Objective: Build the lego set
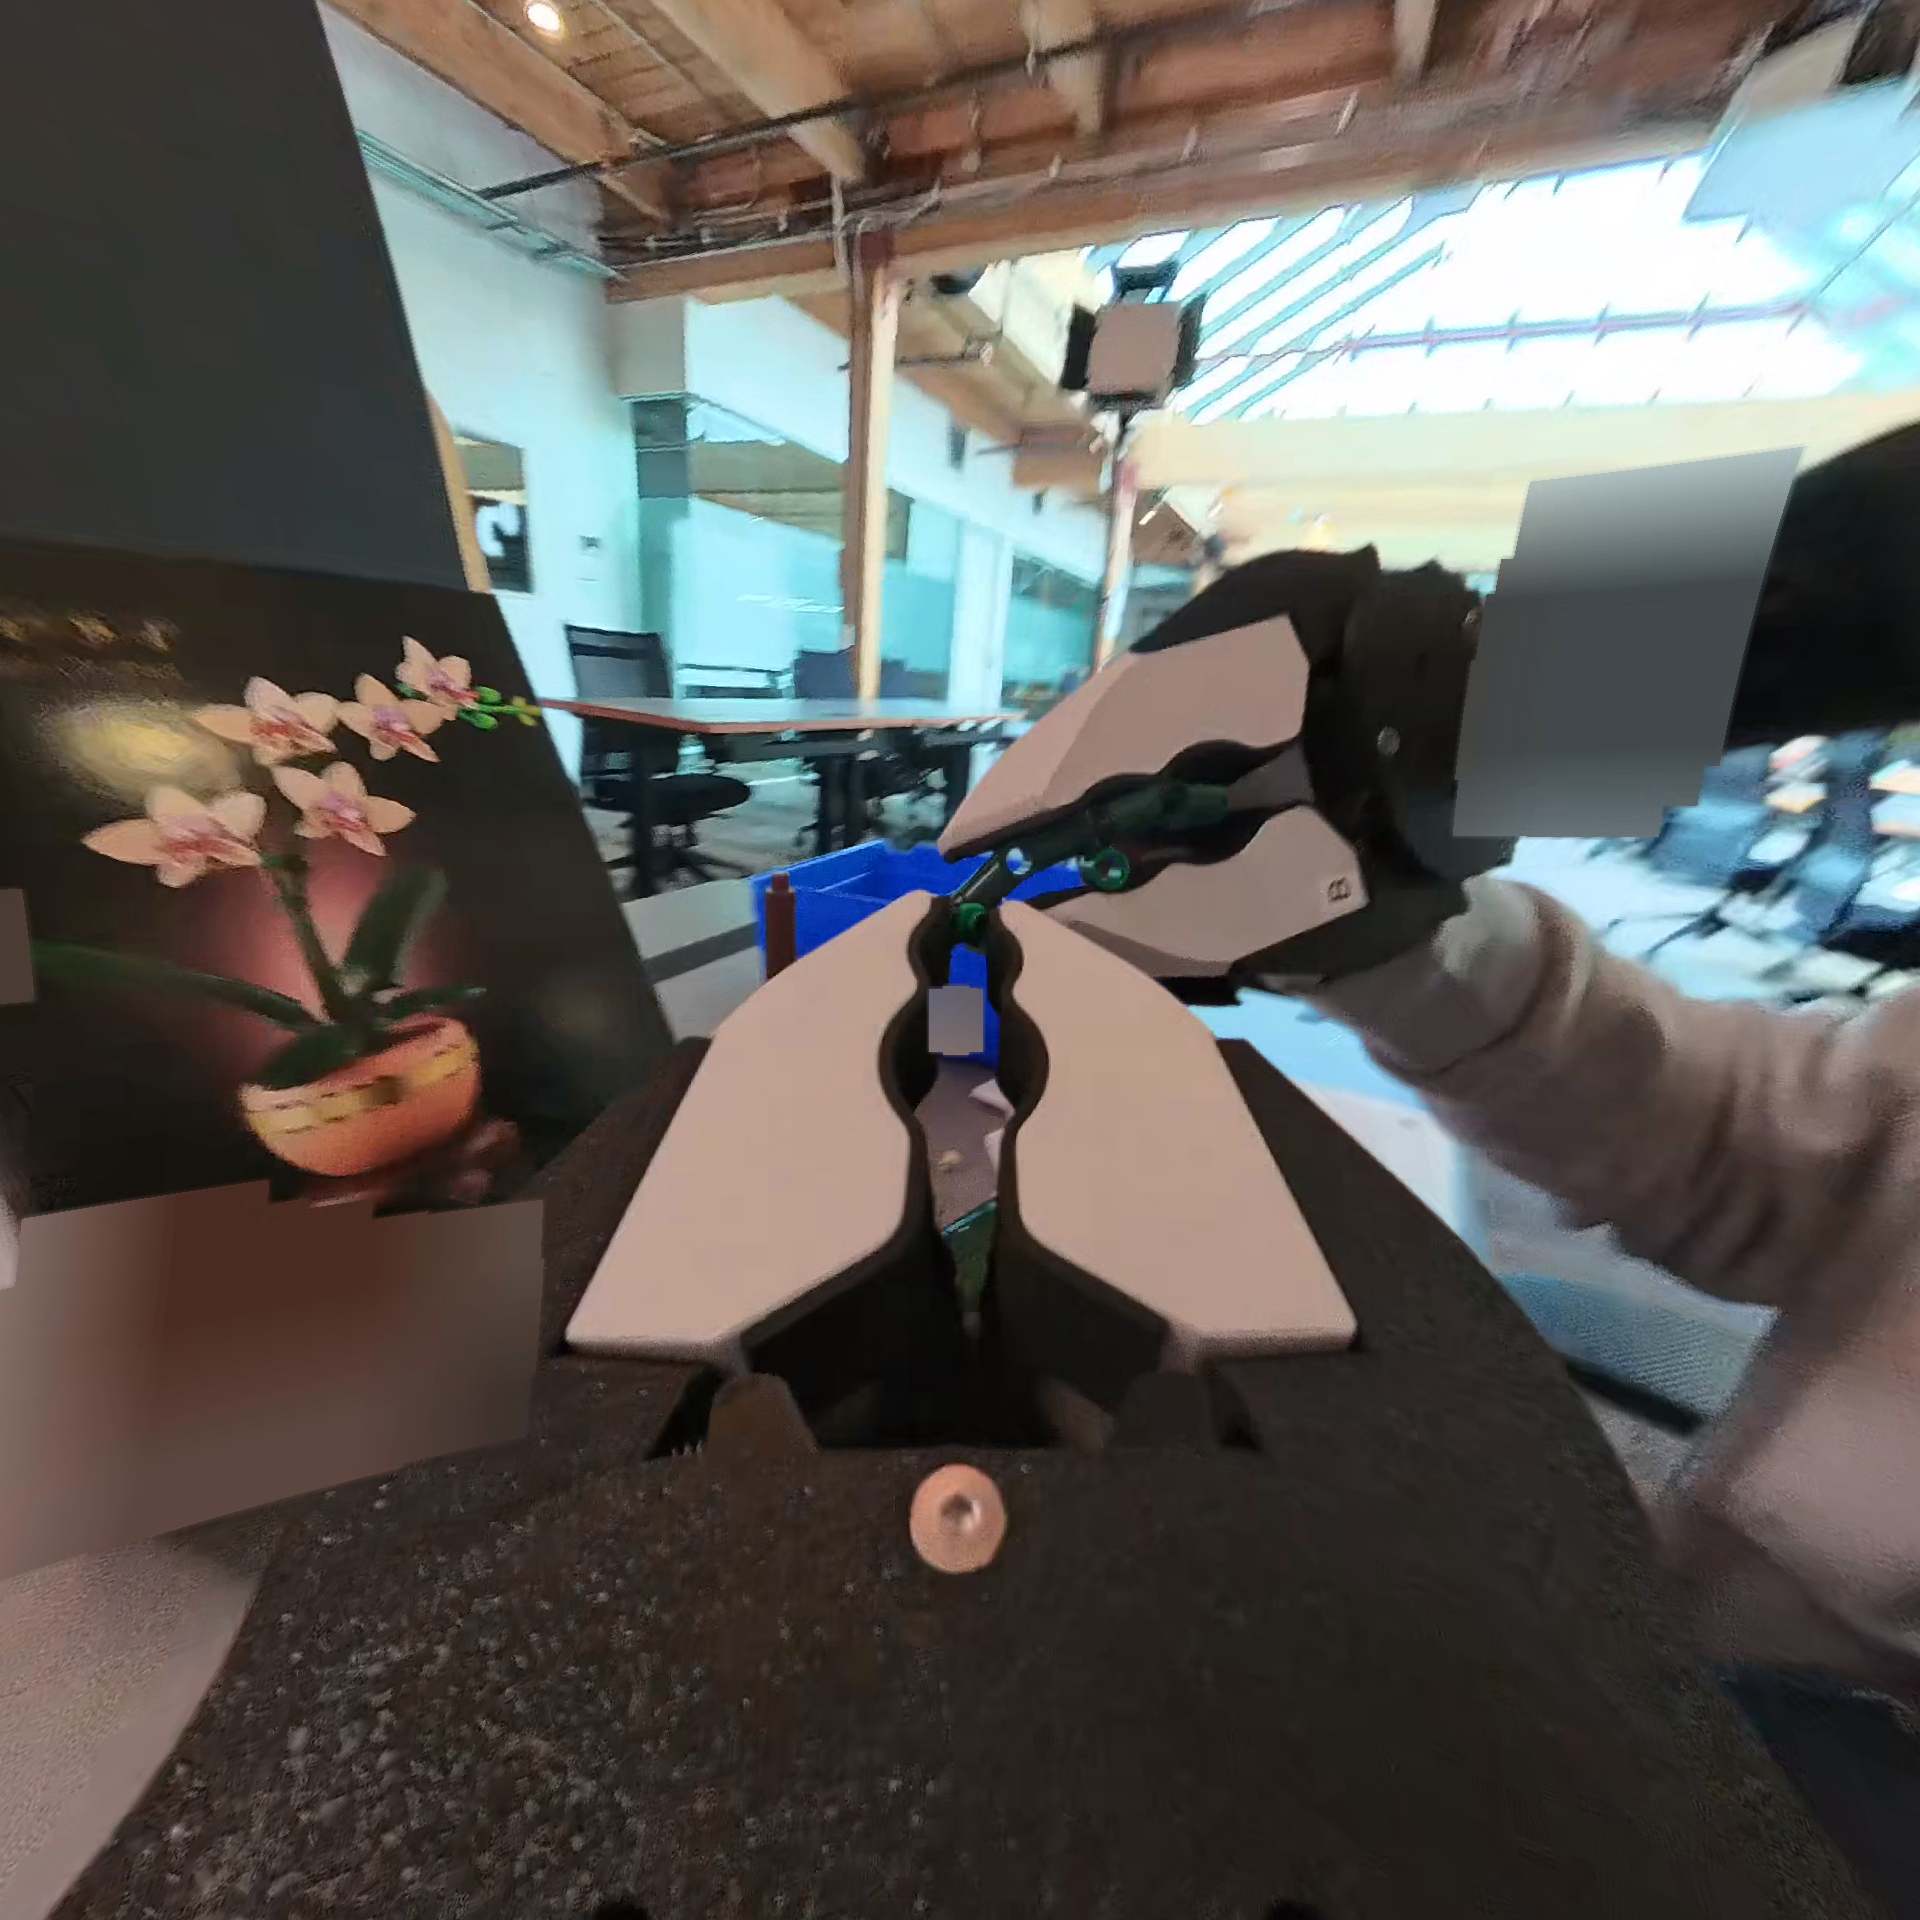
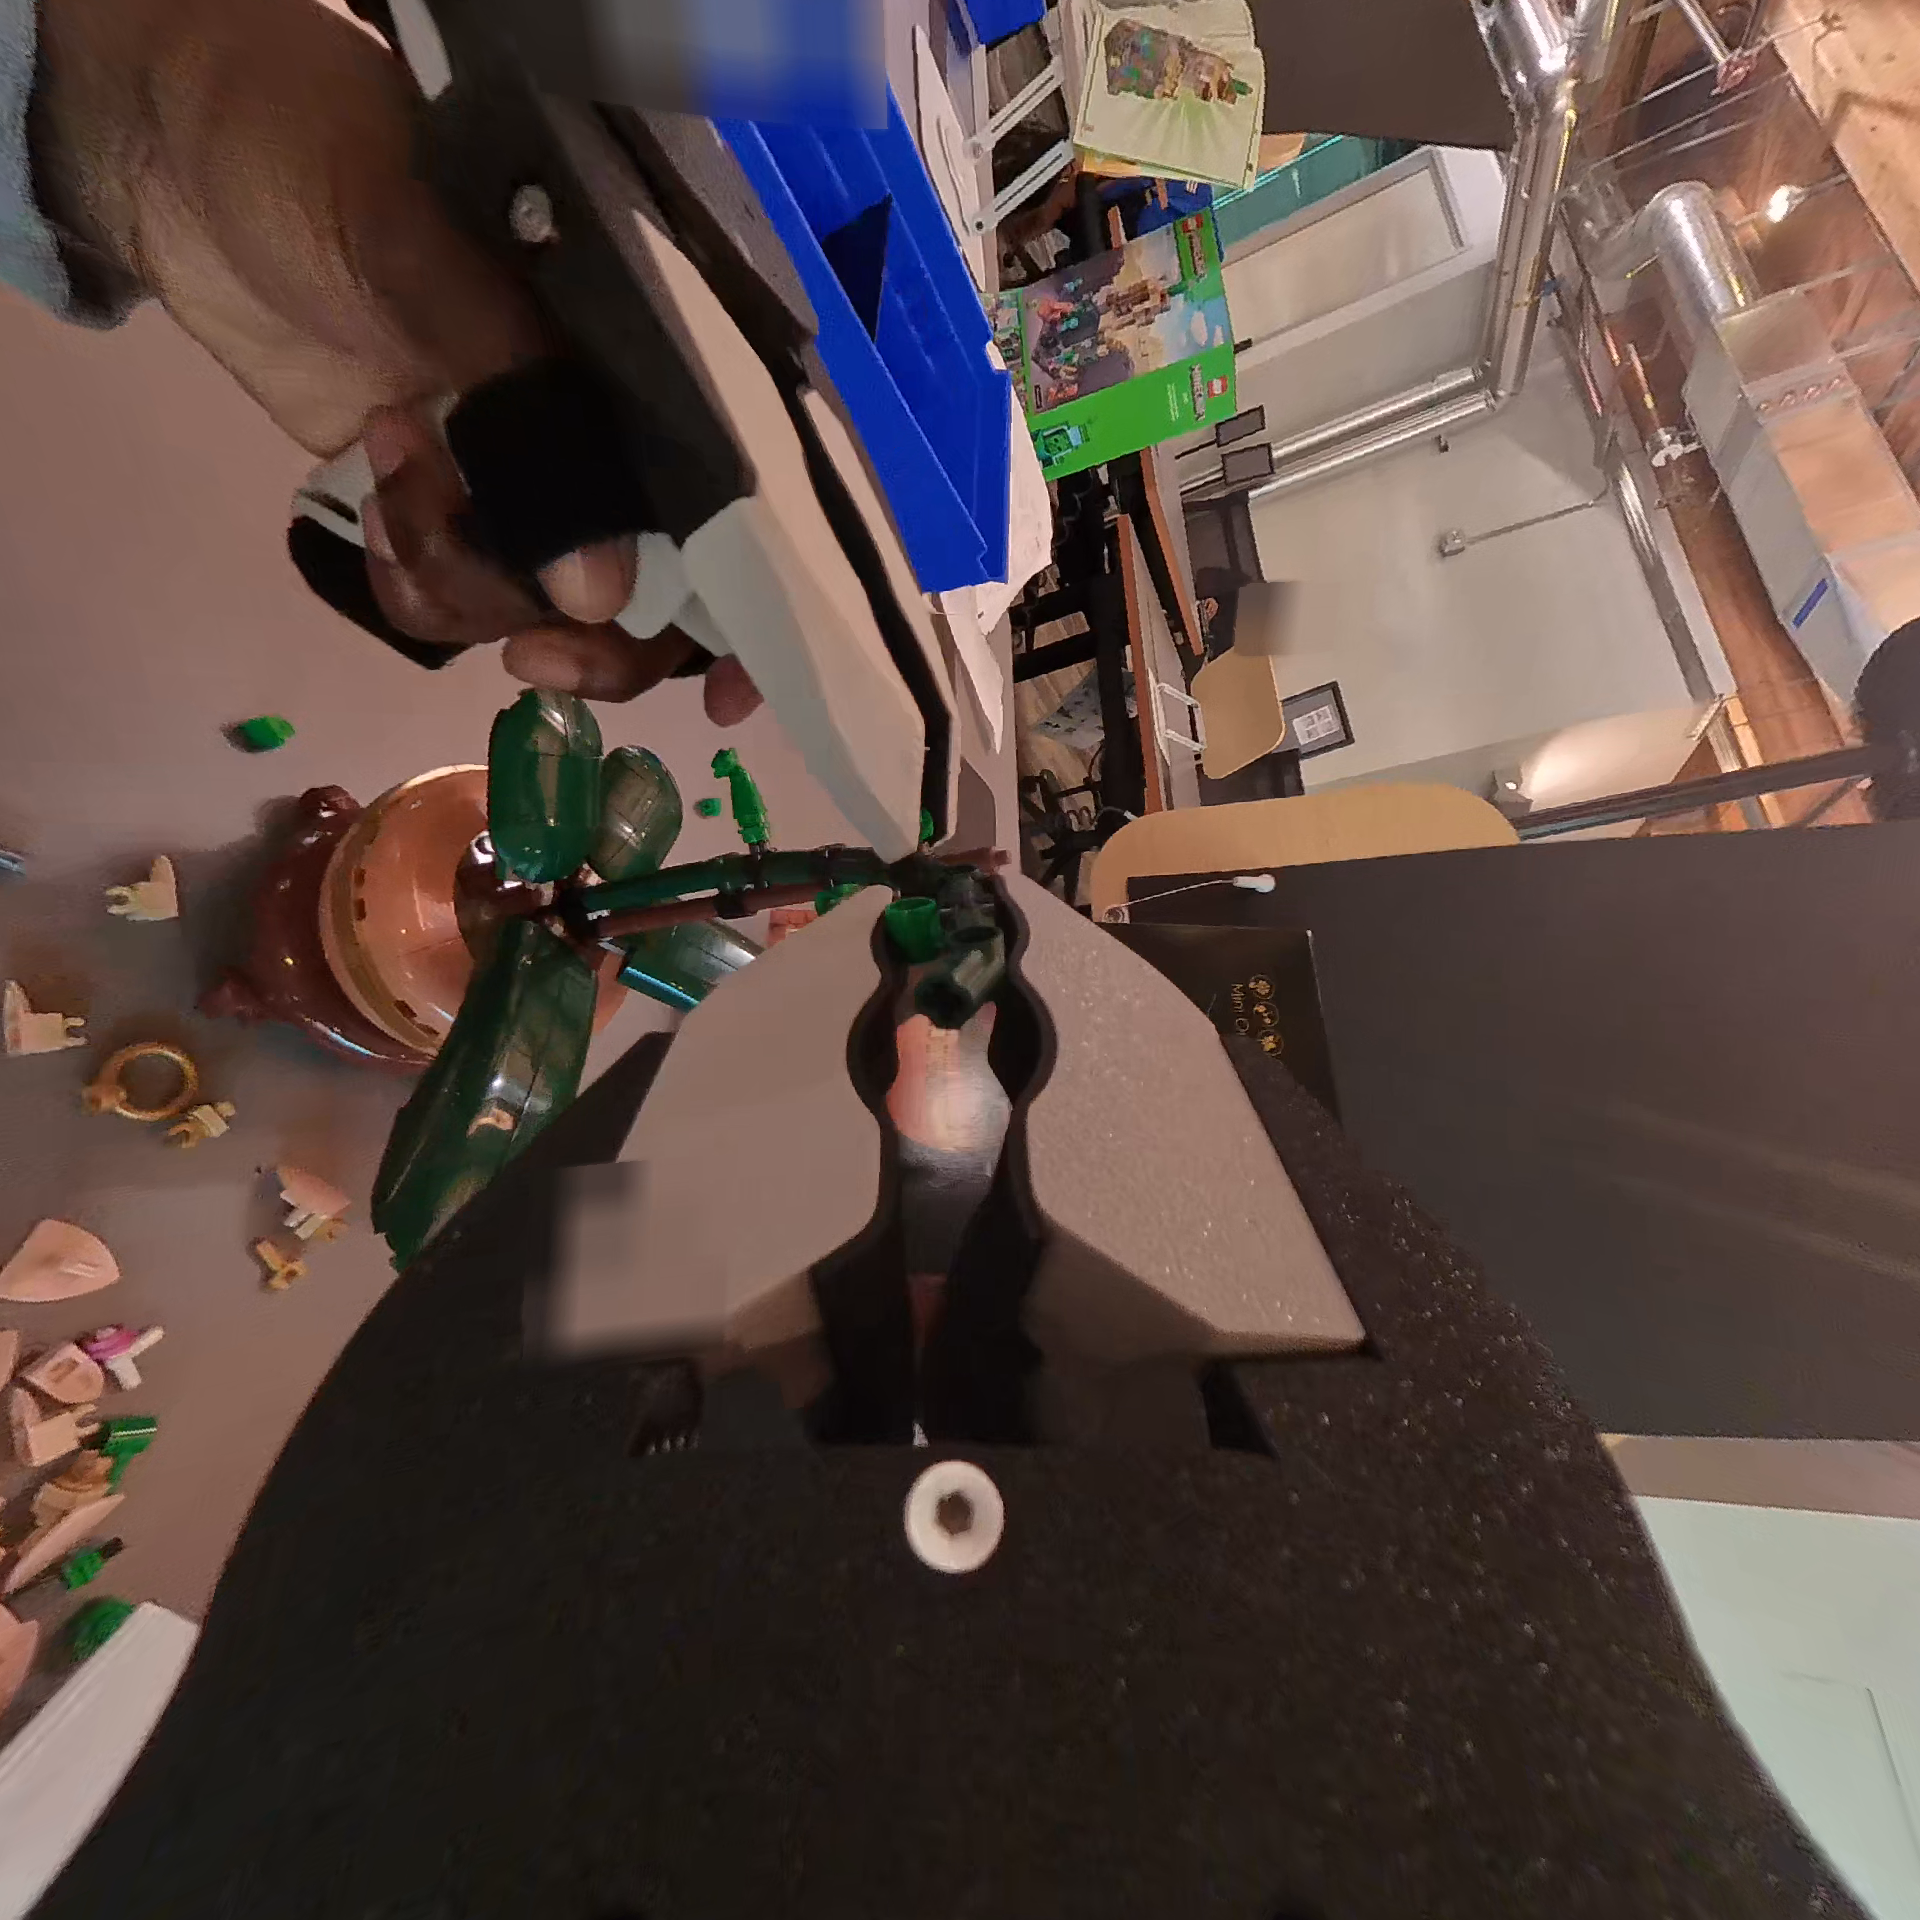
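Note:
The part-built orchid lies across the right wrist view: a tan and brown pot [image 2: 384,914], dark green leaves [image 2: 540,790] and a green and brown stem [image 2: 707,883]. My left gripper [image 1: 964,920] is shut on the stem's top end; it also shows in the right wrist view [image 2: 923,831], reaching in from the upper left. My right gripper [image 2: 940,894] is shut on a dark green branch piece [image 2: 956,971] with bright green connectors. It holds the piece tip to tip against the left gripper. In the left wrist view the right gripper [image 1: 997,868] and its branch piece [image 1: 1049,842] come in from the right.
Loose pink petals [image 2: 62,1268], a gold ring [image 2: 145,1081] and small green parts [image 2: 260,732] lie on the table left of the pot. A blue bin [image 1: 862,894] stands behind. The orchid set box [image 1: 312,883] stands at the left. A hand [image 2: 468,499] holds the left gripper. The grippers are tip to tip, or close to it.

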{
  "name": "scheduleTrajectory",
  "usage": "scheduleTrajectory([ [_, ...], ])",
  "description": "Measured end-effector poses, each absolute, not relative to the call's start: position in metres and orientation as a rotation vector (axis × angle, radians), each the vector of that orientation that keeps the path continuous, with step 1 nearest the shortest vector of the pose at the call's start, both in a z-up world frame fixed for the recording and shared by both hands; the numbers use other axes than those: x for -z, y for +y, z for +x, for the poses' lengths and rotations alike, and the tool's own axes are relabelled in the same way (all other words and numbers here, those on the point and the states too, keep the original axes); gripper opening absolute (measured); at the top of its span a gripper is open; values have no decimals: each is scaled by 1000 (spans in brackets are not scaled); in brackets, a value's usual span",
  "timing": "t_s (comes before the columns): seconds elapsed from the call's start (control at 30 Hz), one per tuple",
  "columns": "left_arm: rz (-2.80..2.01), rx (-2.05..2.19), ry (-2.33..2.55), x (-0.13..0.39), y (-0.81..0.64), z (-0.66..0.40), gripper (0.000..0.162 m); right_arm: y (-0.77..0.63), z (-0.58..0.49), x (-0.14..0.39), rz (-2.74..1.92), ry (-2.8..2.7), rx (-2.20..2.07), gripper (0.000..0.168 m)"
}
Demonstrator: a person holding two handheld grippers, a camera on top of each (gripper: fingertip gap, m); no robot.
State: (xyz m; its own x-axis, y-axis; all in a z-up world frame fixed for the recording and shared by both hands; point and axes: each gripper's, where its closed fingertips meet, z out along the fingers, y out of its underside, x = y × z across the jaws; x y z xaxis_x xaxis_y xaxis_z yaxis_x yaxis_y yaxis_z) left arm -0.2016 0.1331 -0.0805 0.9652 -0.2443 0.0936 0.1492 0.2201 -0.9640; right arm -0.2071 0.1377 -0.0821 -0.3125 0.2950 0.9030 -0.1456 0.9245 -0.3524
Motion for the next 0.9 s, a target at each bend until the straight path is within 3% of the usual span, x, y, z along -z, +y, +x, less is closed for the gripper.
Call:
scheduleTrajectory([
  [0.13, -1301, 302, 23, 81, 135, -207, 4, 140, -211, 81, -80, -1808, -299, 12],
  [0.3, -1405, -371, 332, 84, 131, -205, 4, 139, -211, 82, -126, -1884, -354, 12],
  [0.5, -1336, -582, 456, 83, 125, -205, 3, 138, -211, 81, -166, -1911, -244, 12],
  [0.9, -1396, -64, 264, 82, 120, -209, 4, 135, -213, 80, -118, -1919, -127, 12],
])
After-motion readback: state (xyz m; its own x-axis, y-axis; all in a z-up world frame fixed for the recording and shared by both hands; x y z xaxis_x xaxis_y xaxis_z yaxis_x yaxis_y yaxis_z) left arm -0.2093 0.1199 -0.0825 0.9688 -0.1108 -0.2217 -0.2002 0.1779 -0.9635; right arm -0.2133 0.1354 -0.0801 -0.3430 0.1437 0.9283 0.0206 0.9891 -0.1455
